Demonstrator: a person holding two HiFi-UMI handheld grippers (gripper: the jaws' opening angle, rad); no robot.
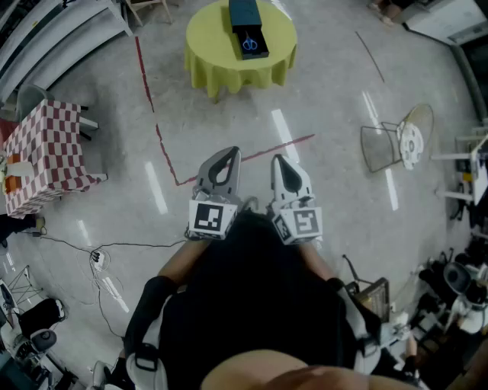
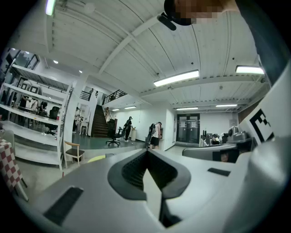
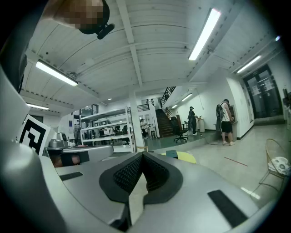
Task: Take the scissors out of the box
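- Head view: 1 yellow counter (image 1: 210, 57), far ahead.
- 1 dark box (image 1: 244, 14) on it, lid open.
- L tongs (image 1: 219, 169) & R tongs (image 1: 288, 177): both pressed together, empty, neither clearly nearer.
- 1 pr blue scissors (image 1: 250, 43) in box, straight ahead btwn both; long axis seems fore-aft.
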